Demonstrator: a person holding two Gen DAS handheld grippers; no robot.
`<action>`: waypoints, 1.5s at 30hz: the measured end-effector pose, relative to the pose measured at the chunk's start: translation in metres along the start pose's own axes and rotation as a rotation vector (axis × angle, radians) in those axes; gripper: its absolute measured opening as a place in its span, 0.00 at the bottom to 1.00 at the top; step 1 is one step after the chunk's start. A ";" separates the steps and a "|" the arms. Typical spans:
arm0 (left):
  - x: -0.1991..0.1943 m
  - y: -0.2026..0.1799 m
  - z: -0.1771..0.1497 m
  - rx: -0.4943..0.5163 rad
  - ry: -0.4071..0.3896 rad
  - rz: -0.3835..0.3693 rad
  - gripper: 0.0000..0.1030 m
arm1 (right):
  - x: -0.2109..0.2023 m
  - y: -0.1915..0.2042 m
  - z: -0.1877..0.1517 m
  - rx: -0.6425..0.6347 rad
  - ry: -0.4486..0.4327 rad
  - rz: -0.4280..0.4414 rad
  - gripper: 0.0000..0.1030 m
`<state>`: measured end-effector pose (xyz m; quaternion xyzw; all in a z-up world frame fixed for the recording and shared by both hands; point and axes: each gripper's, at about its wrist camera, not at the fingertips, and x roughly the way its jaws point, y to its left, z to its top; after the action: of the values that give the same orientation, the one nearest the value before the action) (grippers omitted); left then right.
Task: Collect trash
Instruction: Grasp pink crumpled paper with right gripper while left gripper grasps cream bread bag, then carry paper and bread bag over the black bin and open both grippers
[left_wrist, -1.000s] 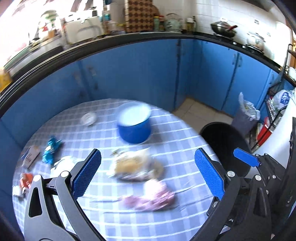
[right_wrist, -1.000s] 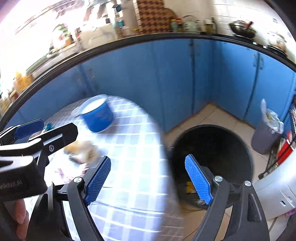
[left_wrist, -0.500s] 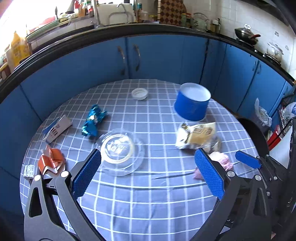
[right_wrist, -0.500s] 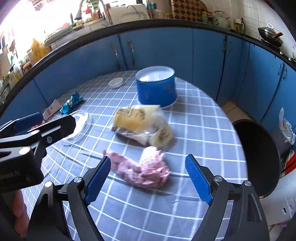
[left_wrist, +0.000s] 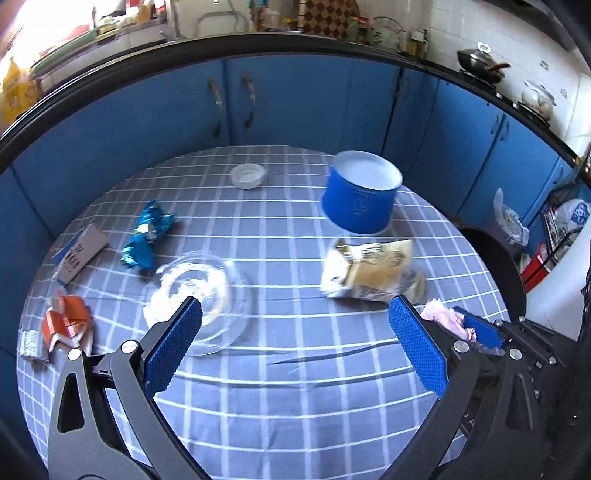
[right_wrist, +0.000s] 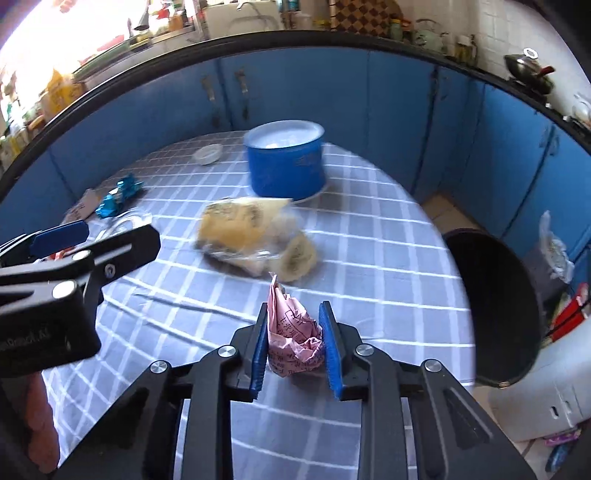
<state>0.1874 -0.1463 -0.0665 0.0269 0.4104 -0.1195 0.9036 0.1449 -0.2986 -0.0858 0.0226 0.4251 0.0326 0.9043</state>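
the right claw (right_wrist: 294, 345) has its jaws squeezed in on the crumpled pink paper (right_wrist: 293, 338), pinching it at the middle so the wad cannot slip, probably for carrying to the black bin (right_wrist: 495, 306) off to its right. the left claw (left_wrist: 295, 350) hangs wide open and empty over the checked table (left_wrist: 295, 406), the clear plastic lid (left_wrist: 201, 299) just ahead of its left finger, likely next.

My right gripper (right_wrist: 294, 345), wide open half a second ago, has closed its blue pads on the crumpled pink wrapper (right_wrist: 293, 341) by the table edge.
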 end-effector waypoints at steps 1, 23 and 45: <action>0.003 -0.006 0.002 0.011 0.004 -0.005 0.97 | -0.001 -0.006 0.001 0.012 -0.006 -0.014 0.25; 0.078 -0.072 0.031 0.068 0.101 -0.012 0.96 | -0.004 -0.097 0.022 0.113 -0.075 -0.151 0.25; 0.063 -0.175 0.053 0.228 0.025 -0.111 0.45 | -0.025 -0.168 0.017 0.206 -0.110 -0.227 0.25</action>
<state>0.2246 -0.3357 -0.0703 0.1082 0.4061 -0.2148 0.8816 0.1484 -0.4679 -0.0676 0.0687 0.3757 -0.1148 0.9170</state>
